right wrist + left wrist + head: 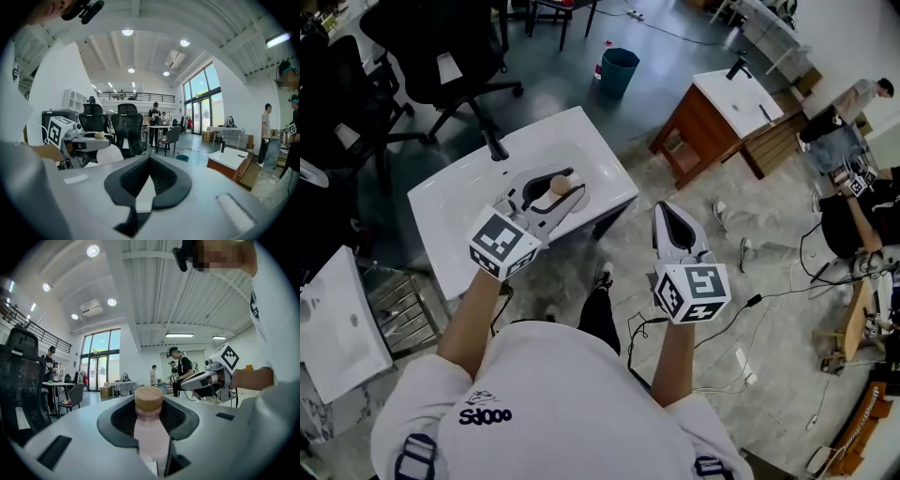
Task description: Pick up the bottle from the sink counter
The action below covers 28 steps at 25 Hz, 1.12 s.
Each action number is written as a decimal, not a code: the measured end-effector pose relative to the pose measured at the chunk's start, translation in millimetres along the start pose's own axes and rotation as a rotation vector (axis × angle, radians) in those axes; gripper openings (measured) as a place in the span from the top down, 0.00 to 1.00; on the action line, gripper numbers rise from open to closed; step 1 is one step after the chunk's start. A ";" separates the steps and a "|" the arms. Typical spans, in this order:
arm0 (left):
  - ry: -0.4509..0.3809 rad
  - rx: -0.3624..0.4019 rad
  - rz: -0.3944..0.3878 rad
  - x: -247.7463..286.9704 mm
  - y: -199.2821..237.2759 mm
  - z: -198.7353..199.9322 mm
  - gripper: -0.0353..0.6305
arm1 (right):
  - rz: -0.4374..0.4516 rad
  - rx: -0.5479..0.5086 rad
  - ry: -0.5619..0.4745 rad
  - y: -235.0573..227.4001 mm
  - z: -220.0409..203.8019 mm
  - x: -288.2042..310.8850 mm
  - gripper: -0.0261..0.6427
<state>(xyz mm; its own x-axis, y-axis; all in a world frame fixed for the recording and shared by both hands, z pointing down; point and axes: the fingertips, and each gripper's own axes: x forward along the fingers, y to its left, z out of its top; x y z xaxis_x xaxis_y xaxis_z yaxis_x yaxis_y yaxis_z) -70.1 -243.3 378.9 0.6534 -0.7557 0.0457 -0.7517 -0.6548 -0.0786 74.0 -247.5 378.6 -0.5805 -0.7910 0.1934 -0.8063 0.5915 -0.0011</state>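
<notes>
The bottle [560,185], pale pink with a round wooden cap, sits between the jaws of my left gripper [556,194] over the front right part of the white sink counter [455,202]. In the left gripper view the bottle [149,430] runs along the jaws with its cap at their far end, and the left gripper [149,405] is shut on its body. My right gripper [673,212] hangs to the right, off the counter and above the floor. Its tips meet in the right gripper view, so the right gripper [150,161] is shut on nothing.
A black faucet [496,145] stands at the counter's back. A second sink on a wooden cabinet [727,103] is at the far right, a teal bin [618,70] behind. Office chairs [431,47] stand at the back left, a white basin [333,319] lies at the left, and cables cross the floor.
</notes>
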 end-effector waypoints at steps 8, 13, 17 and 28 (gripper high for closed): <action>-0.010 0.000 -0.019 2.6 -3.0 10.9 0.76 | 0.011 -0.097 0.043 6.2 -4.0 2.6 0.95; -0.009 0.007 -0.028 3.3 -3.7 12.2 0.76 | 0.011 -0.099 0.050 7.4 -6.2 4.1 0.95; -0.005 0.006 -0.029 4.9 -2.1 10.6 0.76 | 0.010 -0.104 0.052 6.4 -5.8 5.4 0.95; -0.003 0.003 -0.045 6.2 -2.0 8.1 0.76 | -0.008 -0.095 0.062 3.3 -12.8 6.2 0.95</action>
<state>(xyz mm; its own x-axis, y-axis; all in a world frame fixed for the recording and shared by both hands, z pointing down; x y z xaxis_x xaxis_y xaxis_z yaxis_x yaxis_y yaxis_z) -63.8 -246.5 371.3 0.6869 -0.7253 0.0460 -0.7213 -0.6881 -0.0795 69.2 -248.4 392.3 -0.5634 -0.7865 0.2531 -0.7949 0.5995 0.0933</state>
